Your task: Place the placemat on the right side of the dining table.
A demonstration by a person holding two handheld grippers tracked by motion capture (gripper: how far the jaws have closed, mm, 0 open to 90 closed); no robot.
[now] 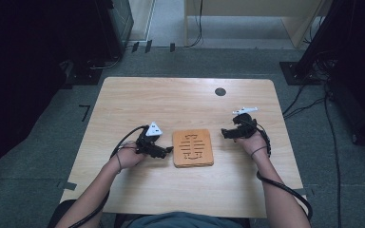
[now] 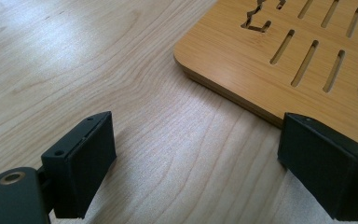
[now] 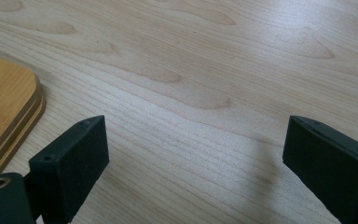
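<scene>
Bamboo, slotted and square, the trivet lay flat on the pale wood counter, nearer the near edge than the far one and about midway between the side edges. Your left gripper sat just beside the trivet's left side, its fingers spread wide with bare counter between them; in the left gripper view one finger stood at the trivet's edge, though you could not tell if it touched. Your right gripper rested off the trivet's right side, fingers released and wide, holding nothing. A dark round hole lay near the far edge.
</scene>
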